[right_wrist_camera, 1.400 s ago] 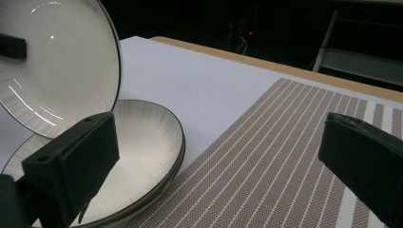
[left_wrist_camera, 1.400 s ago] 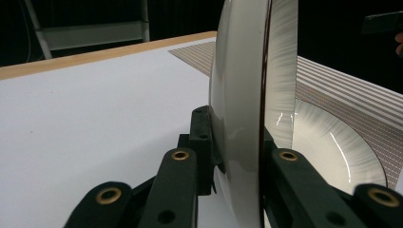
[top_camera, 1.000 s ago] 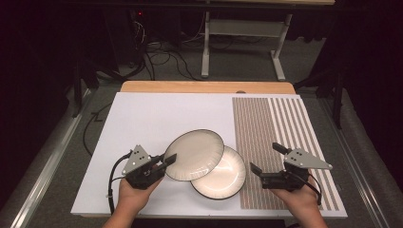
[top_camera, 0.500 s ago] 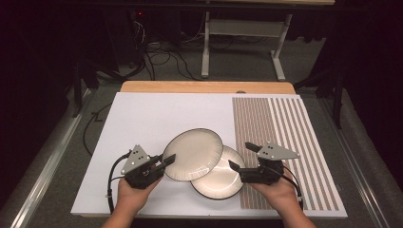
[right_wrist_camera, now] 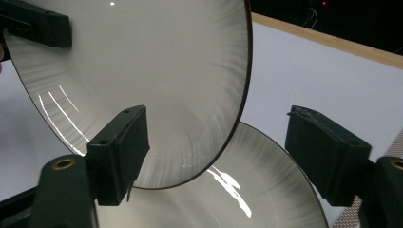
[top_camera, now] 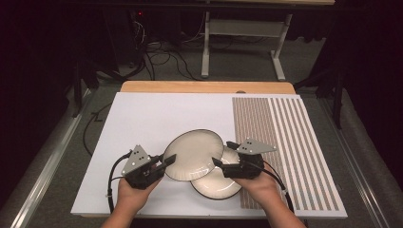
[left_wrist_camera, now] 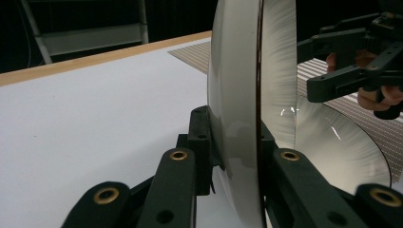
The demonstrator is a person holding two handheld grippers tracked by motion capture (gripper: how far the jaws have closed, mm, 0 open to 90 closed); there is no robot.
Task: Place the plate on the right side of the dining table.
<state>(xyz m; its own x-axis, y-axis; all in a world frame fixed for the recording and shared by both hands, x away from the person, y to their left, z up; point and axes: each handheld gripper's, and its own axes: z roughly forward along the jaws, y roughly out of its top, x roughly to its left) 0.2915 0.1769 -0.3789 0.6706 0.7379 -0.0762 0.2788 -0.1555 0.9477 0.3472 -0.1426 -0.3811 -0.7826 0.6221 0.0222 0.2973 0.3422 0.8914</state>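
Upper plate (top_camera: 194, 154), frame centre: clamped at its rim by left gripper (top_camera: 164, 161). Right gripper (top_camera: 222, 154): jaws apart, just closing, astride its opposite rim, above lower plate (top_camera: 216, 183).

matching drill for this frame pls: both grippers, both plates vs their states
1. left hand-held gripper
2. right hand-held gripper
3. upper round cream ceramic plate with dark rim
4. lower round cream ceramic plate with dark rim

a. lies flat on the white mat
b. jaws apart, have just been closing, either side of a plate's rim
c. lifted off the table, tilted
d. clamped on a plate's edge

Pairs: 1-d, 2-b, 3-c, 4-a
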